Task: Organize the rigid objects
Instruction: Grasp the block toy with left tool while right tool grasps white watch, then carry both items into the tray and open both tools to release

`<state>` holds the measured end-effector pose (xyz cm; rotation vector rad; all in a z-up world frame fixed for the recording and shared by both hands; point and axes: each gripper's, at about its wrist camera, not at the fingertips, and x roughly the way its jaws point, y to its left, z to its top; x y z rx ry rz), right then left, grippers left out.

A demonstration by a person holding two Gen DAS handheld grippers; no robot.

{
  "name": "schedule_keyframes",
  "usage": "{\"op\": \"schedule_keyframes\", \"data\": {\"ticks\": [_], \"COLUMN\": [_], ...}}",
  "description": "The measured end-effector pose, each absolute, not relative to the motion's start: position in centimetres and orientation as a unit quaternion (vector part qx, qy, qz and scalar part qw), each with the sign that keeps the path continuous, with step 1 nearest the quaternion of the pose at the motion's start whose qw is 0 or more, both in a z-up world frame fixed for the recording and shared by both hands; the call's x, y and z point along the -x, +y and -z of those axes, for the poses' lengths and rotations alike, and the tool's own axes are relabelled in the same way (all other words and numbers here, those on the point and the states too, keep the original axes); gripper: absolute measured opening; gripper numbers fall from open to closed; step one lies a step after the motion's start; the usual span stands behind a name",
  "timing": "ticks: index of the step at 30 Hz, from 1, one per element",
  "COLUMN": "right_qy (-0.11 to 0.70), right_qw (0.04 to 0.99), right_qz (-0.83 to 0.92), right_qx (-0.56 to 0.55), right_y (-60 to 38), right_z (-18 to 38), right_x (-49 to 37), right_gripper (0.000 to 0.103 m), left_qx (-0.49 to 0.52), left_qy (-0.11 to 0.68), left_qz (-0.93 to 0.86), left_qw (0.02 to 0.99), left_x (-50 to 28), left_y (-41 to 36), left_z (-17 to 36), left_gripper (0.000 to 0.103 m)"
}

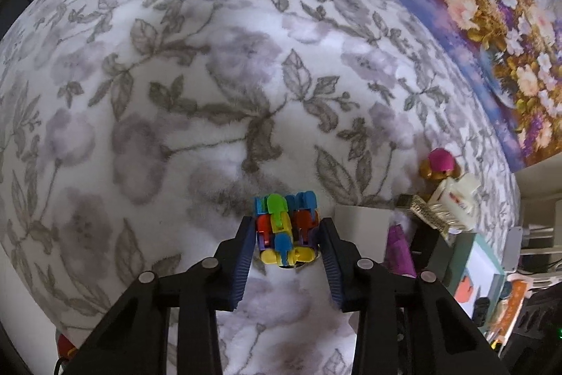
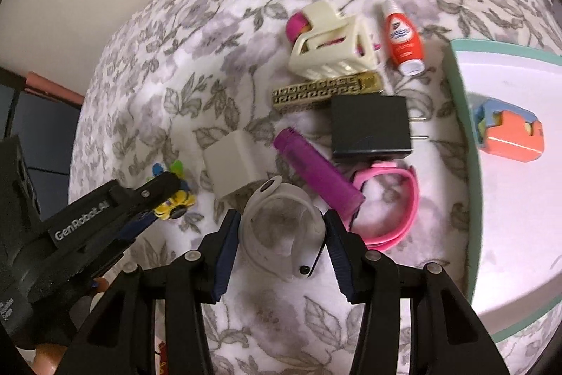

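In the left wrist view my left gripper (image 1: 286, 234) is shut on a multicoloured block toy (image 1: 286, 224), held just above the floral blanket (image 1: 175, 94). The right wrist view shows that same gripper (image 2: 172, 190) at the left with the toy (image 2: 175, 199) in it. My right gripper (image 2: 281, 227) sits low on the blanket, and both its pads touch the sides of a white wristband (image 2: 302, 252). Beside it lie a white cube charger (image 2: 233, 160), a purple tube (image 2: 316, 171) and a pink wristband (image 2: 397, 206).
Further back lie a black plug adapter (image 2: 370, 125), a gold patterned bar (image 2: 326, 90), a cream claw clip (image 2: 330, 48) and a red-and-white bottle (image 2: 404, 37). A teal-rimmed white box (image 2: 460, 115) at the right holds an orange-and-blue toy (image 2: 509, 132). A flower painting (image 1: 491, 41) leans behind.
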<state>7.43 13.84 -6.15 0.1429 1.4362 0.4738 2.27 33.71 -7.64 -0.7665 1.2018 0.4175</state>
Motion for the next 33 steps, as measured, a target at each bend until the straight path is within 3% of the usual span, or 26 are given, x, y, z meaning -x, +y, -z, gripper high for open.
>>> {"op": "schedule_keyframes", "data": {"ticks": [16,33], "right_qy": [0.612,0.606], "right_qw": [0.771,0.784], "right_qz": [-0.129,0.056], "right_qx": [-0.121,-0.123], "right_y": [4.0,-10.6], "right_z": [1.8,2.7], "right_x": [-10.9,-12.9], "right_gripper": [0.050,0.050], "left_qx": [0.299,0.197], "left_qy": [0.501,0.538], "left_qz": [-0.168,-0.087], "left_qw": [0.795,0.815], "left_x": [-3.1,-6.3], "left_y": [28.8,16.4], "left_z": [1.1,0.3], "left_gripper": [0.040,0.040]}}
